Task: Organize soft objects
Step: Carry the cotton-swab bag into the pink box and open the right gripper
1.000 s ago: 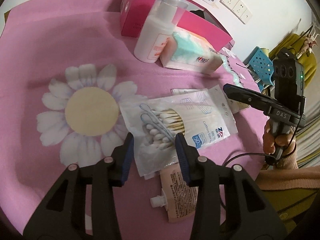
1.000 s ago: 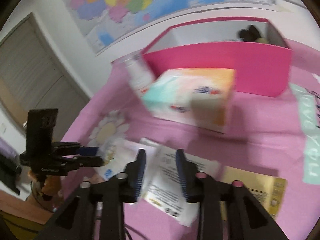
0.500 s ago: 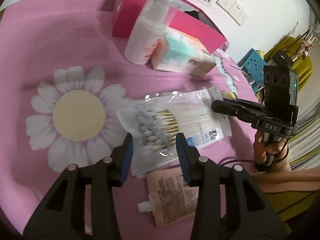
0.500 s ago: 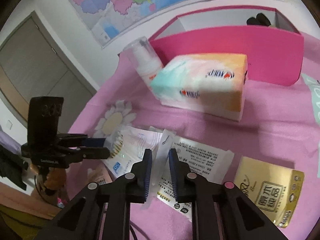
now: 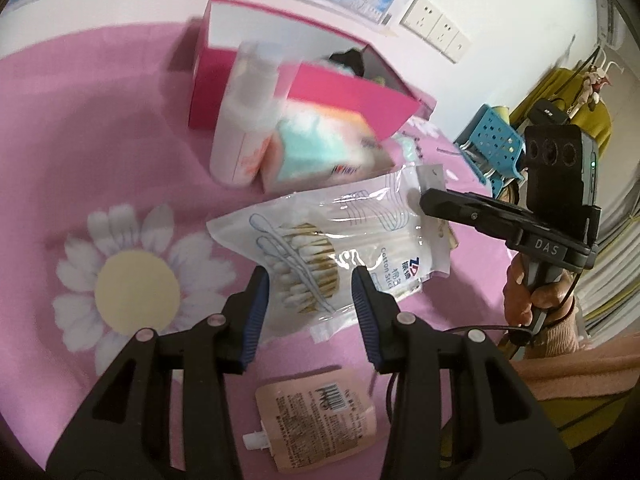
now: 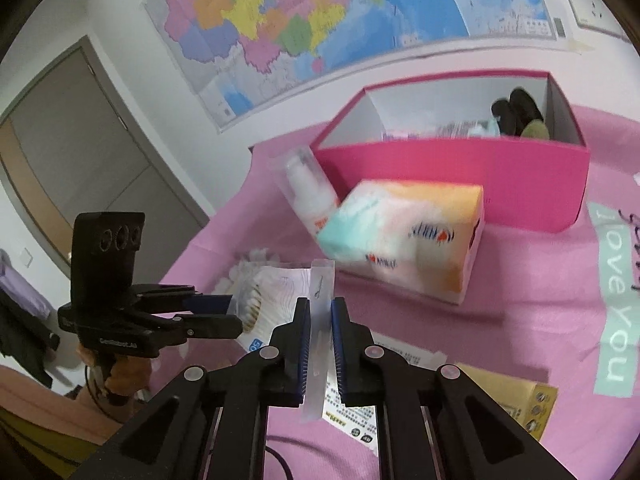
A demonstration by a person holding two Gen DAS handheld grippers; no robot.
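The cotton swab bag (image 5: 340,240) is up off the pink tabletop (image 5: 100,140), hanging by its header end, which the right gripper (image 6: 320,322) has pinched flat between its fingers (image 6: 303,344). From the right wrist view, that clear strip stands upright in the narrow gap, swabs trailing away to the left. Beneath it, the left gripper (image 5: 306,300) sits with fingers (image 5: 254,312) spread wide, nothing between them, the bag's lower edge just ahead. On the cloth below lies a peach spout pouch (image 5: 316,416). Behind the bag, a soft tissue pack (image 6: 404,236) rests against a white pump bottle (image 6: 310,194), both in front of the open pink box (image 6: 460,172). A gold packet (image 6: 508,400) and a printed sheet (image 6: 360,412) lie flat nearby.
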